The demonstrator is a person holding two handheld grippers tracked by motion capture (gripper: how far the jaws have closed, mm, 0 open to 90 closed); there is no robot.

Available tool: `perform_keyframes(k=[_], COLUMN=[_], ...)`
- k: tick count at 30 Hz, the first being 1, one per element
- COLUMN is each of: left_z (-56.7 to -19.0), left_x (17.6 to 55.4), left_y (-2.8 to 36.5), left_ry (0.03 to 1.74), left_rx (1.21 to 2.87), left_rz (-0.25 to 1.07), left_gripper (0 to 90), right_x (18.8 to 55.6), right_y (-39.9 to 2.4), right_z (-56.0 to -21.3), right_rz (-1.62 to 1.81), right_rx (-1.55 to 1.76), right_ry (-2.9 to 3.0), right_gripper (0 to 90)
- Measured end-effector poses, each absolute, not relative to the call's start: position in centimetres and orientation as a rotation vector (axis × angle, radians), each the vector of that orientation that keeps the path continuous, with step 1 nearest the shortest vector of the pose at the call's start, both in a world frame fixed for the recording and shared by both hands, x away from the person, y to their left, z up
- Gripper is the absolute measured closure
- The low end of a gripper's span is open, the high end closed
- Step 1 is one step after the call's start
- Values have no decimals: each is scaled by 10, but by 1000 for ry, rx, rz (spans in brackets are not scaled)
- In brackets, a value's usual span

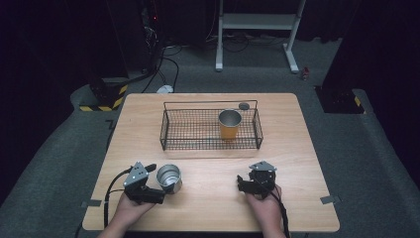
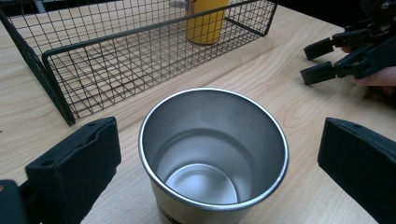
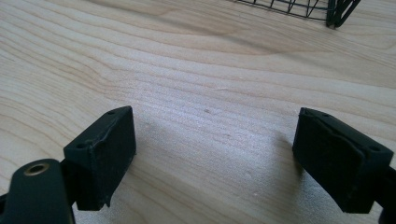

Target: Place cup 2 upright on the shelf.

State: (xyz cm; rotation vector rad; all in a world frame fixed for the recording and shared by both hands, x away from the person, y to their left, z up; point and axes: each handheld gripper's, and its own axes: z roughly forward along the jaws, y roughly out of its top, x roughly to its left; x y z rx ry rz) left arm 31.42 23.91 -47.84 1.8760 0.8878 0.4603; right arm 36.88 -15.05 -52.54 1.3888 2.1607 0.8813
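My left tongs (image 1: pixel 157 182) straddle the steel cup (image 1: pixel 169 178); my right tongs (image 1: pixel 242 184) rest empty.

High view: the cup stands on the bench (image 1: pixel 208 208) near its front edge, well short of the wire basket (image 1: pixel 171 130) holding an orange cup (image 1: pixel 230 124). Left gripper view: my jaws gape wide either side of the steel cup (image 2: pixel 213 154), clear of its rim. Right gripper view: my jaws spread wide over bare bench (image 3: pixel 210 84), gripping nothing.

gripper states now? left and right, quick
Left gripper: open, jaws either side of the steel cup, not touching it.
Right gripper: open, holding nothing, over the table.
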Motion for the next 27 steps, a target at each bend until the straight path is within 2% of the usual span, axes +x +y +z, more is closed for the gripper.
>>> perform_keyframes(k=[27], left_z=[-506], left_x=[324], left_y=[230], left_ry=[885], left_rx=[1924], left_rz=[436], left_gripper=[5], right_x=[369], right_y=[-150], right_z=[-525], right_rz=[880], right_rx=[1394], right_ry=[2155], right_gripper=[135])
